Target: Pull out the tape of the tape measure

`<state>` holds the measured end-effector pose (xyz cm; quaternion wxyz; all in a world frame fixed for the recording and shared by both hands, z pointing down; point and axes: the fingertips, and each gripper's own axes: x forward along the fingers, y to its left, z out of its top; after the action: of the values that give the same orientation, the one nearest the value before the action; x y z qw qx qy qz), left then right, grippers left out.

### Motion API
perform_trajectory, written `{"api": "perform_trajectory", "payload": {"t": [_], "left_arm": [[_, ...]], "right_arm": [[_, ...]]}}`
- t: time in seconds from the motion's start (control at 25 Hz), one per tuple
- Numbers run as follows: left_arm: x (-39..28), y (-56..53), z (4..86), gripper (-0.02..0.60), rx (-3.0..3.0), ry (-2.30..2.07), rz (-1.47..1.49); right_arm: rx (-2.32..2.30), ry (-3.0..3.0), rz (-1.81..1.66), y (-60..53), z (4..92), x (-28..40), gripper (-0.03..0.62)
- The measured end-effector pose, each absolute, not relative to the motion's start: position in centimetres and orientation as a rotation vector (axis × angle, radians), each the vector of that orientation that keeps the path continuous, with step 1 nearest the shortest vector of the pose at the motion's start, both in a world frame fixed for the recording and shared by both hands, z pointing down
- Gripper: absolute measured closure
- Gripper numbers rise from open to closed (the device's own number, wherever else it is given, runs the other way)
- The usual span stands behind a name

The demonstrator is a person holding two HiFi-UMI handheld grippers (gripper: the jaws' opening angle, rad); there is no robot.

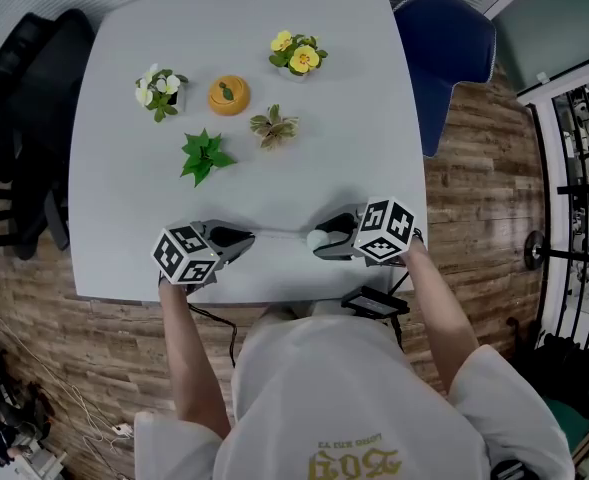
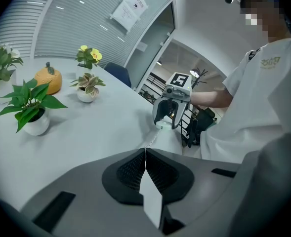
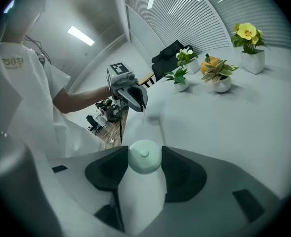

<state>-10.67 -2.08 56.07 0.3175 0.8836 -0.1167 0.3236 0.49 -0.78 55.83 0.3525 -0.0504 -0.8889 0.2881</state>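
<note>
Near the bench's [image 1: 124, 218] front edge, the left tool [image 2: 145, 154] is pinched together on the tape's end. The right tool [image 2: 166, 122] is clamped on the round, pale-green tape measure [image 3: 145, 156]. The tape [image 1: 282, 234] runs straight between them, its long axis left to right along that edge. Farther back, small white pots [image 2: 36, 126] hold a leafy green plant [image 1: 204, 155], a variegated plant [image 1: 274, 126], white flowers [image 1: 160, 88] and yellow flowers [image 1: 297, 54], set around what looks like an orange pumpkin [image 1: 228, 95]. Beyond stand a blue chair [image 1: 444, 48] and a wooden floor [image 1: 474, 218].
</note>
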Motion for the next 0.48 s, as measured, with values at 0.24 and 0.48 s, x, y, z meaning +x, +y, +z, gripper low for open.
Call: {"api": "perform_trajectory", "payload": {"t": [0.24,0.48], "left_arm": [[-11.3,-2.2,56.5,0.574,2.31,-0.318,0.867],[-12.0,-2.5,56.8,0.574,2.291,-0.337,0.879]], "right_arm": [[-0.119,-2.283,0.75,-0.9,56.3,1.0,0.368],[-0.106,-2.265,0.748,-1.2,56.7,1.4,0.368]]}}
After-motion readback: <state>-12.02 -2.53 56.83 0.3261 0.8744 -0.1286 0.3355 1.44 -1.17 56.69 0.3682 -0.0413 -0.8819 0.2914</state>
